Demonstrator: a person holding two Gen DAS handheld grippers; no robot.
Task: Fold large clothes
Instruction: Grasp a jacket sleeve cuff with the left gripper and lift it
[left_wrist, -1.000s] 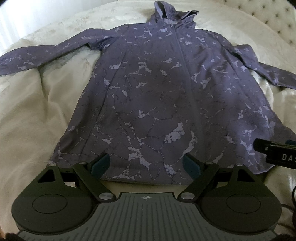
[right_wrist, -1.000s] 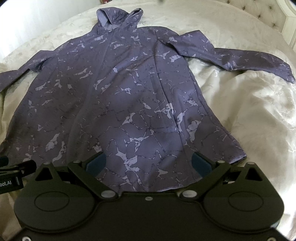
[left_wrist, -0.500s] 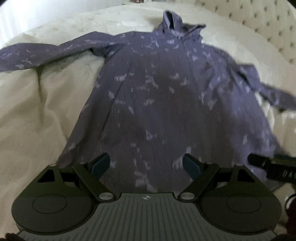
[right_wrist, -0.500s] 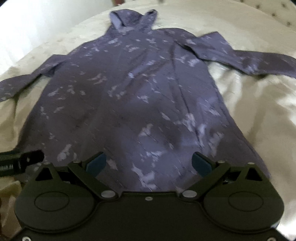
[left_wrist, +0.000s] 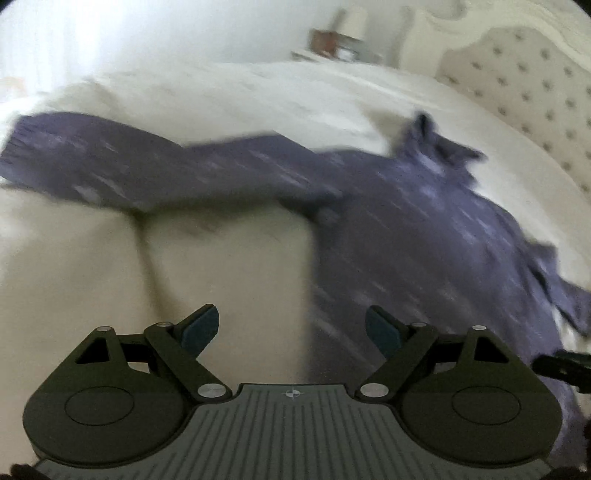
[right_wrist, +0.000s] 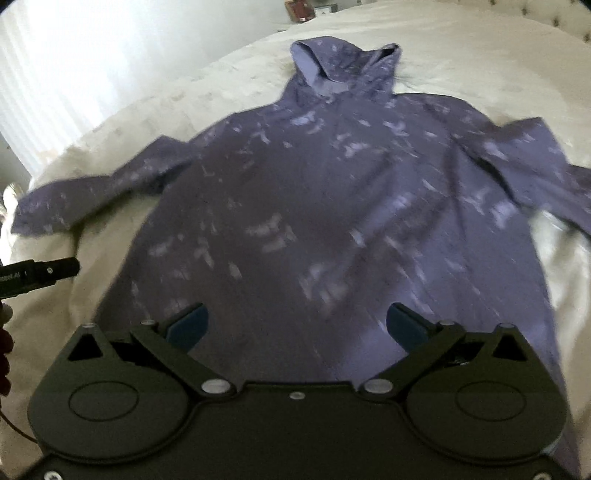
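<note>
**Grippers over a spread hooded jacket**

Since the earlier frame, the left gripper (left_wrist: 291, 326) has swung left, so that bare cream bedspread (left_wrist: 221, 266) now lies between its wide-open, empty jaws. The right gripper (right_wrist: 295, 325), equally wide open and empty, hovers above the lower body of the purple hooded jacket (right_wrist: 332, 206), which lies flat, sleeves outspread, hood (right_wrist: 340, 66) toward the tufted headboard (left_wrist: 524, 85).

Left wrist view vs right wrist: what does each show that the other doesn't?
Left wrist only: the tufted headboard, and the left gripper, open, over the bedding at the jacket's side edge. Right wrist only: the whole hood from the front, both sleeves spread, and the right gripper, open, over the lower body. Shared: the purple patterned jacket lying flat on the cream bedding, both views blurred.
</note>
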